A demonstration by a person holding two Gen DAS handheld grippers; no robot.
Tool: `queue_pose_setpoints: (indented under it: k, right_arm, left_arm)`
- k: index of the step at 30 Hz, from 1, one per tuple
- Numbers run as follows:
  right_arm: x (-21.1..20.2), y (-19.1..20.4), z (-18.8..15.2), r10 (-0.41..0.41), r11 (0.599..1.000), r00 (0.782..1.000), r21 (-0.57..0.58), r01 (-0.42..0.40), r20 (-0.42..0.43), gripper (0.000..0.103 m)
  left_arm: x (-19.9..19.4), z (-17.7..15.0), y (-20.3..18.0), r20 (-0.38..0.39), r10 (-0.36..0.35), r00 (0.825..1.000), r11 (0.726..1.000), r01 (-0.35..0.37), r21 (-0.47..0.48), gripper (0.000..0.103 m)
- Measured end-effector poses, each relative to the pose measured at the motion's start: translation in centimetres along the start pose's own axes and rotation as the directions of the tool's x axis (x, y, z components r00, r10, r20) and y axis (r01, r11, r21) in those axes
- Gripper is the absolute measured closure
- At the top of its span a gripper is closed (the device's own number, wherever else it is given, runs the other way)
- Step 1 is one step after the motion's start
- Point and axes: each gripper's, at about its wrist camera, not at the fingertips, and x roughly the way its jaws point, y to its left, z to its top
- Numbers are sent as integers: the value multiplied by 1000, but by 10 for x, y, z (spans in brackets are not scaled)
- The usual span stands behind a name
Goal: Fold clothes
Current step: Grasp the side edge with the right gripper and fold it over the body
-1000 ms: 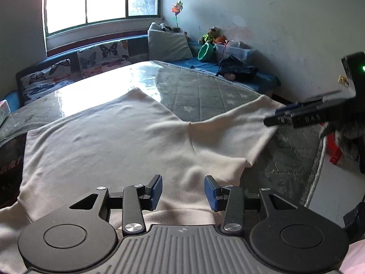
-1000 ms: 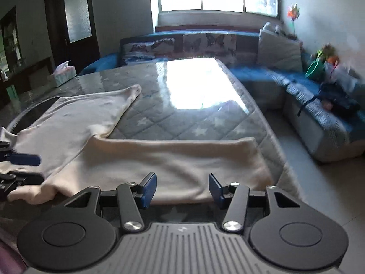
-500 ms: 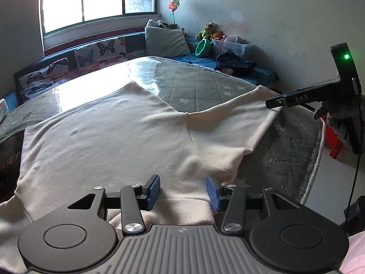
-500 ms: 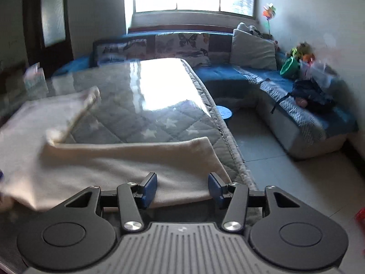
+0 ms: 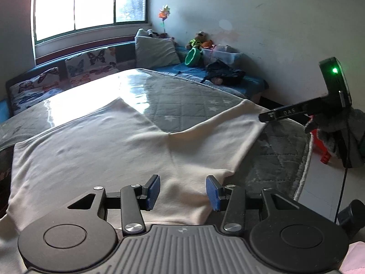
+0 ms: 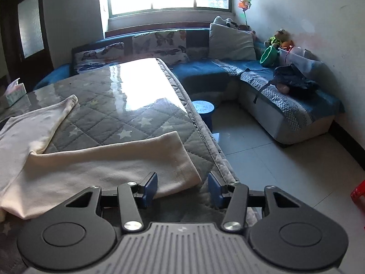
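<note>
A cream long-sleeved garment (image 5: 95,150) lies spread flat on the quilted grey table (image 5: 194,100). My left gripper (image 5: 182,191) is open and empty, just above the garment's near edge by the armpit. One sleeve (image 6: 109,162) stretches right toward the table's edge. My right gripper (image 6: 182,189) is open and empty, with its jaws on either side of the sleeve's cuff corner (image 6: 189,173). The right gripper also shows in the left wrist view (image 5: 264,117), at the sleeve's end. The other sleeve (image 6: 59,111) lies further back.
A blue sofa (image 6: 262,80) with butterfly cushions runs along the window and right wall, holding a pillow, toys, a green bowl and a dark bag (image 6: 294,80). A blue stool (image 6: 203,109) stands on the tiled floor. A tissue box (image 6: 13,92) sits at far left. A red stool (image 5: 324,150) is on the floor.
My right gripper swung to the right and now sits at the sleeve's cuff by the table edge. My left gripper held nearly still over the garment. Both stayed open.
</note>
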Motion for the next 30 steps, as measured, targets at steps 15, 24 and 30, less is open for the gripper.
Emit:
queue_pose_setpoints:
  k: [15, 24, 30]
  right_arm:
    - [-22, 1, 18, 44, 998, 994, 50, -50, 104, 96]
    - [-43, 13, 51, 102, 994, 983, 17, -106, 152, 96]
    - [-68, 38, 73, 159, 987, 971, -62, -150, 180, 96]
  left_arm:
    - [7, 0, -12, -3, -40, 999, 999, 40, 19, 54]
    - [21, -5, -24, -19, -110, 994, 993, 111, 42, 54]
    - [2, -1, -5, 41, -90, 995, 996, 91, -23, 53]
